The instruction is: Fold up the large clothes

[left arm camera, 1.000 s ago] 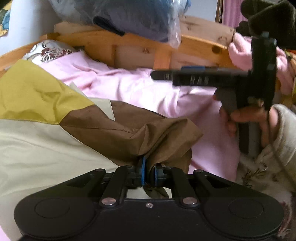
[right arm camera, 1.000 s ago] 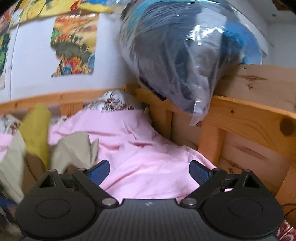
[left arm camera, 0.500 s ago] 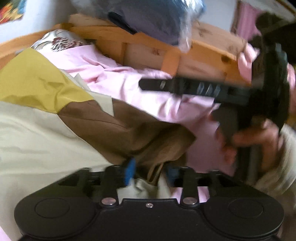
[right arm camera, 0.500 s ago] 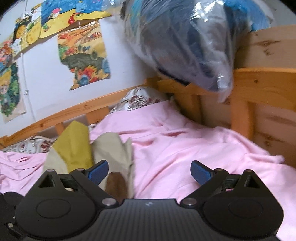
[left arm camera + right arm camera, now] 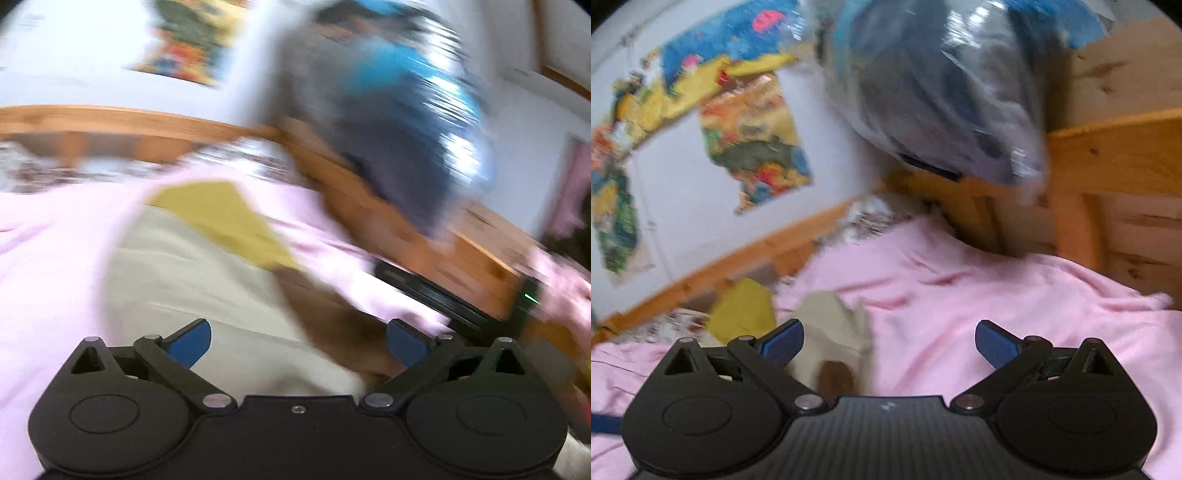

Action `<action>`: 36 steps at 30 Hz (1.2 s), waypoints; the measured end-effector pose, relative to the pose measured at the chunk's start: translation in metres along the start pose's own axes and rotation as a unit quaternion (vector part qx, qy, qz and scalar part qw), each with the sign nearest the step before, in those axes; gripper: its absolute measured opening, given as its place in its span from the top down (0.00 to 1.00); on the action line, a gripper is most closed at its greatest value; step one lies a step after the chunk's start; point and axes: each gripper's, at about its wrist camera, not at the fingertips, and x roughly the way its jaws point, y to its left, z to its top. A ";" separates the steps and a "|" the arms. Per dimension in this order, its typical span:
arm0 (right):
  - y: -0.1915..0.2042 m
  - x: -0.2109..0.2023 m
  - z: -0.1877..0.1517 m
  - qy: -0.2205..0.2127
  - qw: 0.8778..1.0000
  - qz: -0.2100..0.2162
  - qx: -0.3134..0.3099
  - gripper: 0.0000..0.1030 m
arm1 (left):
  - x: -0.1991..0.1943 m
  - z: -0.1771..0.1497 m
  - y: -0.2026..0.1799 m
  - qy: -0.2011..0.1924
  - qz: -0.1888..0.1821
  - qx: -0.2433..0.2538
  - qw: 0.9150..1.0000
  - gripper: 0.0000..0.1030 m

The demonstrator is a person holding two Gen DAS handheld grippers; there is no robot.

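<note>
A large garment in cream, mustard yellow and brown [image 5: 207, 266] lies on the pink bedsheet [image 5: 48, 266]. My left gripper [image 5: 297, 341] is open and empty just above its cream and brown part. The view is blurred by motion. In the right wrist view the garment [image 5: 827, 332] shows as a bunched edge at the lower left. My right gripper [image 5: 888, 341] is open and empty over the pink sheet [image 5: 979, 280], to the right of the garment. The right gripper's black body [image 5: 443, 291] shows at the right of the left wrist view.
A wooden bed frame [image 5: 1115, 155] runs along the back and right. A plastic bag of dark and blue clothes [image 5: 953, 85] rests on the frame's corner. Colourful posters [image 5: 753, 144] hang on the white wall. A flowered pillow [image 5: 875, 218] lies at the head of the bed.
My left gripper has opened and let go of the brown sleeve, then swung up and left. The right gripper has tilted and turned left, staying open.
</note>
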 end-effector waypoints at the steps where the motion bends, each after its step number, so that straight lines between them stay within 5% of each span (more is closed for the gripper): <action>1: 0.009 0.002 -0.001 0.006 1.000 0.014 -0.015 0.03 | 0.001 0.001 0.010 -0.002 0.031 -0.018 0.999 0.01; 5: 0.041 0.015 -0.009 0.036 0.995 0.059 -0.073 0.16 | 0.020 -0.001 0.047 0.018 0.093 -0.104 0.990 0.01; 8: 0.061 0.024 -0.020 0.059 0.988 0.052 -0.133 0.40 | 0.041 -0.010 0.061 0.048 0.109 -0.133 0.984 0.01; 10: 0.067 0.031 -0.028 0.087 0.982 0.029 -0.163 0.77 | 0.056 -0.016 0.063 0.082 0.107 -0.132 0.982 0.01; 13: 0.064 0.035 -0.035 0.128 0.978 0.005 -0.164 0.86 | 0.061 -0.022 0.063 0.090 0.082 -0.122 0.985 0.01; 18: 0.056 0.044 -0.054 0.198 0.964 -0.019 -0.177 0.87 | 0.076 -0.033 0.076 0.121 0.041 -0.148 0.981 0.01; 24: 0.044 0.042 -0.053 0.174 0.975 0.002 -0.135 0.84 | 0.070 -0.043 0.087 0.112 0.025 -0.163 0.980 0.01; 26: 0.046 0.031 -0.042 0.144 0.980 0.004 -0.138 0.77 | 0.071 -0.042 0.087 0.110 0.024 -0.158 0.981 0.01; 30: 0.061 0.028 -0.017 0.090 0.985 0.010 -0.144 0.45 | 0.071 -0.040 0.086 0.113 0.019 -0.151 0.982 0.01; 36: 0.118 0.098 0.014 0.093 0.969 0.039 -0.226 0.33 | 0.073 -0.039 0.084 0.114 0.019 -0.140 0.983 0.01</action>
